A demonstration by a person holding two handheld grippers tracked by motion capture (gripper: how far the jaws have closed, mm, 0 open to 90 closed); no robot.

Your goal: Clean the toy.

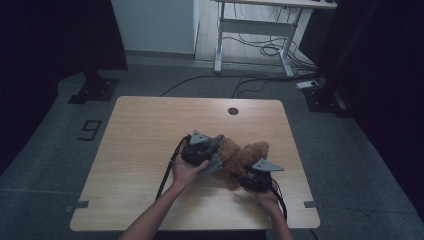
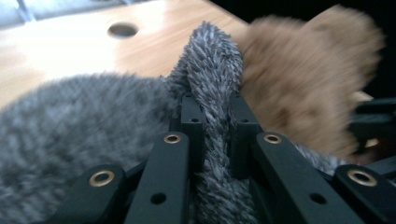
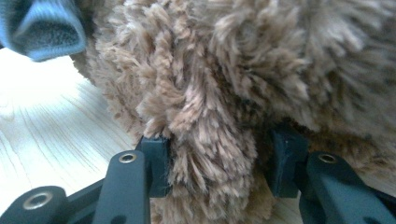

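A brown plush teddy bear [image 1: 243, 156] lies on the wooden table [image 1: 145, 130], right of centre. A grey fuzzy garment [image 1: 215, 159] hangs on its left side. My left gripper [image 1: 204, 150] is shut on a fold of the grey fuzzy garment [image 2: 212, 70], with the bear's blurred brown head [image 2: 303, 79] just beyond it. My right gripper [image 1: 252, 176] is shut on a thick tuft of the bear's brown fur [image 3: 215, 154], its jaws pressed into both sides. A piece of the grey garment [image 3: 44, 28] shows at the upper left of the right gripper view.
A round cable hole [image 1: 233, 111] sits near the table's far edge. Beyond the table stands a white desk frame [image 1: 260, 30] with cables on the floor. Black stand bases [image 1: 95, 90] rest on the floor at left and right.
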